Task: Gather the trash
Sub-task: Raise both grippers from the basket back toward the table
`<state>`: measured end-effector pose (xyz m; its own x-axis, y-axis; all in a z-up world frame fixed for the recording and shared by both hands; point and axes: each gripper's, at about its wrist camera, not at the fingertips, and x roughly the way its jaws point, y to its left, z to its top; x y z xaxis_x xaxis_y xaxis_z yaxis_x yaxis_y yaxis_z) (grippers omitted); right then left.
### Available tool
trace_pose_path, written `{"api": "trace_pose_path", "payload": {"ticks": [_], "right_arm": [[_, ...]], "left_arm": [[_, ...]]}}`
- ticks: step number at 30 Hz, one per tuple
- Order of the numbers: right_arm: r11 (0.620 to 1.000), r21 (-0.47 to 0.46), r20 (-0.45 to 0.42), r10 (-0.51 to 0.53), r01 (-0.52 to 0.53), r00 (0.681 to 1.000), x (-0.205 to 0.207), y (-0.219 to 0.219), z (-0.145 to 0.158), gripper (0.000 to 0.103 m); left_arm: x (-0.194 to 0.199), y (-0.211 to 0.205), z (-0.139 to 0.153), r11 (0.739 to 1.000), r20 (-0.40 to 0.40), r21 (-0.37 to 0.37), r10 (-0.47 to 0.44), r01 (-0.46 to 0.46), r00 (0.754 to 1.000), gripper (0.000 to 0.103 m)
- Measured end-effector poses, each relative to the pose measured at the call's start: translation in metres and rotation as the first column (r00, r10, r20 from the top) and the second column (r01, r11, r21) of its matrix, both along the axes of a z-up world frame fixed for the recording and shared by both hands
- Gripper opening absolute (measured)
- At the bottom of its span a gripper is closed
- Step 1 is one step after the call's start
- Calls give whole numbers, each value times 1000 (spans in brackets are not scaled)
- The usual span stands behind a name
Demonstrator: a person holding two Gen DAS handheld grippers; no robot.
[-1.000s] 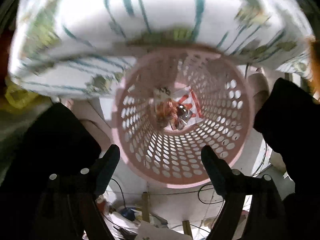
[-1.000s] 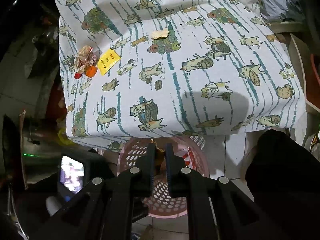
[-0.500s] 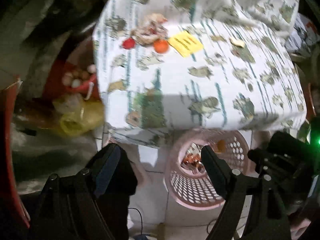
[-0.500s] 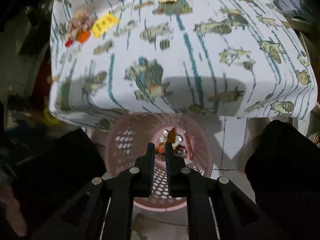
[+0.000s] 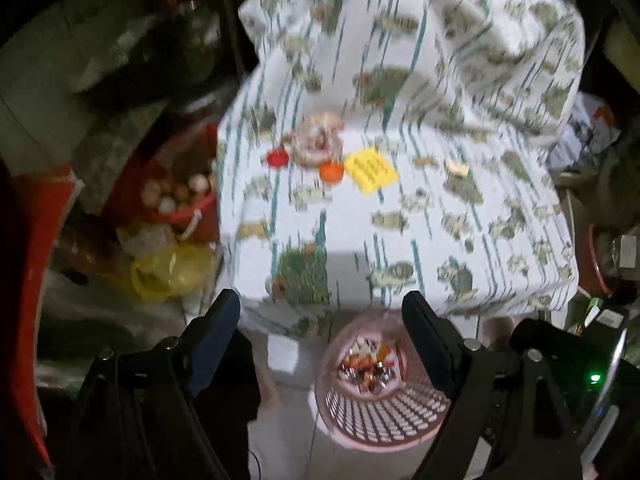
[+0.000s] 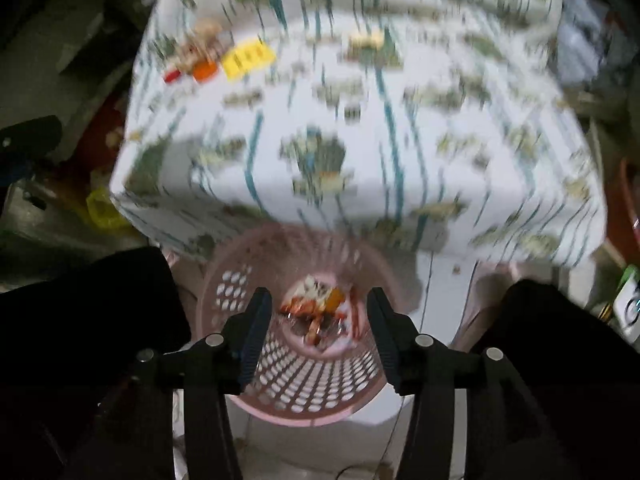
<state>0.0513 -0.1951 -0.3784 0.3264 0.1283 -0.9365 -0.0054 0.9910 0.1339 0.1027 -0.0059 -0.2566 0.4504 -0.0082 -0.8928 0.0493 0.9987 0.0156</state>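
The right hand-held gripper is opening, empty, above the pink basket. Beyond the wide, empty left hand-held gripper, the crumpled wrapper is looking light and soft; pinch its raised folds.

Dim surroundings, motion blur, fisheye-bent edges

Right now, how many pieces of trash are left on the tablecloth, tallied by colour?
Red: 1, a cap
Orange: 1, a cap
Yellow: 1, a paper slip
Pinkish: 1, a crumpled wrapper
Pale tan: 1, a small scrap
Total: 5
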Motion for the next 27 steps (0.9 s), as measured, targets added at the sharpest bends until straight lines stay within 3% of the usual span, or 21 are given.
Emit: {"api": "trace_pose_path", "payload": {"ticks": [9,16,22,27], "right_arm": [[998,-27,207,-57,64,977,1,-16,59,53],[994,-24,329,-91,104,940,0,-24,96,56],[989,7,412,-135,146,901,5,-37,134,61],[989,-29,468,-115,145,876,28,-42,172,64]], "left_arm": [[-7,7,35,1000,167,-26,16,-12,986,82],[-25,19,72,998,376,-50,44,-27,925,97],[-20,26,101,999,420,-50,22,-1,907,101],[8,24,126,998,439,-50,2,23,899,103]]}}
